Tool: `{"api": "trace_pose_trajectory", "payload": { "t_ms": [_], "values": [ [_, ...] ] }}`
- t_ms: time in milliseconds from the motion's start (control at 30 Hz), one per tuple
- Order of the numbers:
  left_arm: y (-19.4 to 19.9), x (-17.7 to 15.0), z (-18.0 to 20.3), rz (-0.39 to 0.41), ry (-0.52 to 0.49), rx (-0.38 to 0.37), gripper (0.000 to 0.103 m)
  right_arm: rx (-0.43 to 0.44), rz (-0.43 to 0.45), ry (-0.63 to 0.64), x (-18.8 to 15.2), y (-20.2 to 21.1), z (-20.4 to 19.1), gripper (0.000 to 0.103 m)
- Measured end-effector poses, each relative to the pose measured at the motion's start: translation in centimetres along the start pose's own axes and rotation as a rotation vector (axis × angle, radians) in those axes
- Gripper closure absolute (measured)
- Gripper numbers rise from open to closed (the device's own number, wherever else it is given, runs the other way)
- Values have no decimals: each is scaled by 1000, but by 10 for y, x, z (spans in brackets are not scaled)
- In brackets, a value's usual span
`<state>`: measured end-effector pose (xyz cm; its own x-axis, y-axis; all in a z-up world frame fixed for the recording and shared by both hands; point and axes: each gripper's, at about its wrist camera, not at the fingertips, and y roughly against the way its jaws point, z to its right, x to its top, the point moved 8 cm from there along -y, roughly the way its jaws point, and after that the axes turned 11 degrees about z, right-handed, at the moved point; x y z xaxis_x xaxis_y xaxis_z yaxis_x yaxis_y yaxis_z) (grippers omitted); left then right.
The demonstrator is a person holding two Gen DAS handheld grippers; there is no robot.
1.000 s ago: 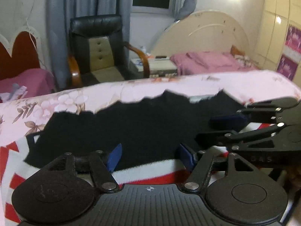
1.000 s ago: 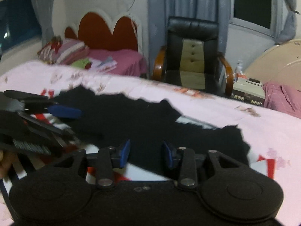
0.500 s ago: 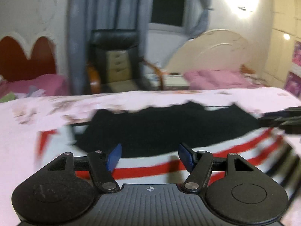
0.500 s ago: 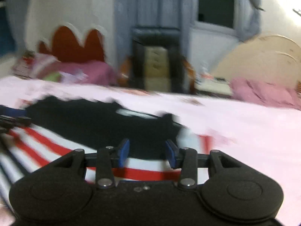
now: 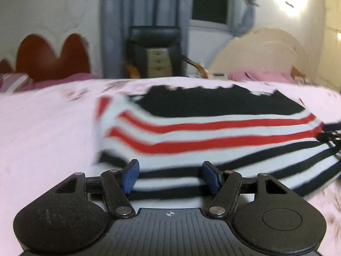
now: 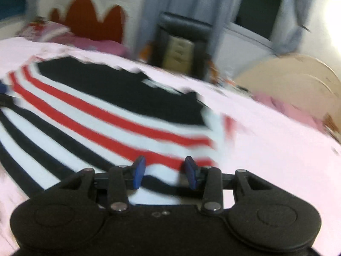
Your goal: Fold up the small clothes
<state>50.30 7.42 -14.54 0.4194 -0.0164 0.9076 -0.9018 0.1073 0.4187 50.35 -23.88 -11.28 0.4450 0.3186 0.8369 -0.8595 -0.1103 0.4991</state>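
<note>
A small sweater (image 5: 213,136), white with red and black stripes and a black upper part, lies flat on the pink bedsheet (image 5: 46,140). My left gripper (image 5: 170,175) hovers at its near left hem, blue pads apart, with only striped cloth lying beyond them. The right gripper's tip (image 5: 328,133) shows at that view's right edge. In the right wrist view the sweater (image 6: 102,115) spreads to the left. My right gripper (image 6: 164,171) stands open over its near right corner, with nothing pinched. The left gripper's tip (image 6: 4,95) shows at the left edge. Both views are blurred.
Beyond the bed stand a black armchair (image 5: 155,53), grey curtains (image 5: 119,21) and a dark window (image 5: 210,0). A red scalloped headboard (image 5: 53,55) is at the back left. A cream headboard (image 5: 262,53) with pink bedding is at the back right.
Both grippers have drawn back from the black upper part toward the striped hem and moved apart, the left one leftward and the right one rightward. Their jaw openings look unchanged.
</note>
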Motion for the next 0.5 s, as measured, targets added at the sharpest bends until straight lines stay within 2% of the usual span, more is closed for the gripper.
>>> {"api": "trace_pose_trajectory", "payload": {
  "t_ms": [100,167,233,333,433,500],
  "values": [
    [11,0,-10,5,11,32,37,-26,-2,-37,-2,11,6,67],
    [16,9,1,24,1,46,37,-24,49,-84,10,21,-3,67],
    [21,15,25,47,12,-7,37,33,91,-136,19,34,-18,67],
    [15,12,71,32,-27,-90,37,142,104,-127,25,46,-64,69],
    [13,6,102,18,-48,-119,37,194,98,-92,24,44,-101,69],
    [12,1,109,6,-35,-110,37,203,93,-81,22,44,-111,69]
  ]
}}
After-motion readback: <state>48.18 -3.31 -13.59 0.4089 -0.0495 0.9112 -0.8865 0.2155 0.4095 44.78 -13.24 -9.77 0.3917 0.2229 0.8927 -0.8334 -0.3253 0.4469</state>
